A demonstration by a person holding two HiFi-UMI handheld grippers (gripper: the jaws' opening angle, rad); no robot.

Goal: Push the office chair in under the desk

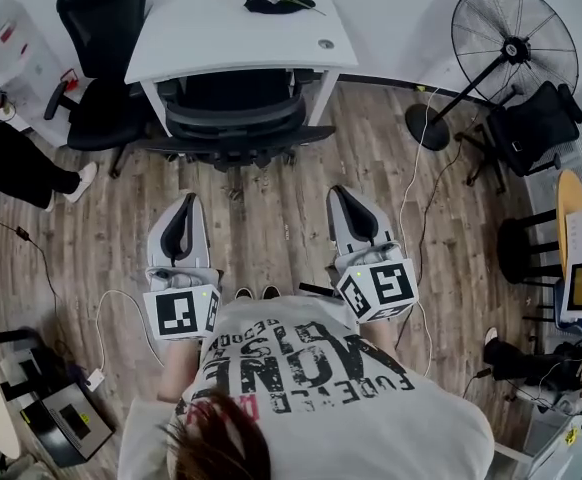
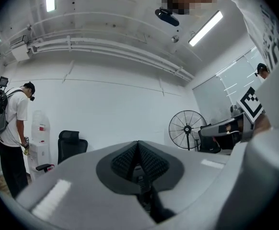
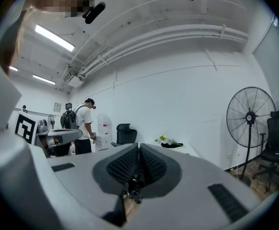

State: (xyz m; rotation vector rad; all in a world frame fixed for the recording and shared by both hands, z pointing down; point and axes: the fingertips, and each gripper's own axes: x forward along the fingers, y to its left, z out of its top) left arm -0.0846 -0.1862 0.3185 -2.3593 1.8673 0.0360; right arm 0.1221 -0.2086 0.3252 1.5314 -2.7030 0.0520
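Overhead, the head view looks steeply down on a wooden floor (image 1: 271,228) in a white-walled room. At the left edge stands a bystander (image 1: 11,158) in black trousers. Just right of them, in the upper left, is a black spare chair (image 1: 101,28), beside the left end of the desk (image 1: 241,38).

The white desk fills the upper centre, with a dark cloth (image 1: 266,4) and some small yellow-green items near its far edge. The black office chair (image 1: 236,118) sits in the desk's opening. Its seat is under the top and its backrest shows at the near edge.

Lower down, at centre left, the left gripper (image 1: 185,200) points toward the office chair, jaws closed on nothing. At centre right the right gripper (image 1: 339,192) does the same, jaws together and empty. Bare floor lies between both grippers and the office chair.

In the upper right stands a round fan (image 1: 514,43) on a pole, with a black side chair (image 1: 531,128) below it.

The left gripper view shows the left gripper (image 2: 138,146) with its ribbed pads pressed together. Behind it, the bystander (image 2: 12,128) is at far left, then the spare chair (image 2: 71,145), then the fan (image 2: 187,128).

The right gripper view shows the right gripper (image 3: 138,148) likewise shut. Behind it, from the left, are the bystander (image 3: 84,123), the spare chair (image 3: 125,133), the desk (image 3: 178,148), the fan (image 3: 251,116) and the side chair (image 3: 278,133).
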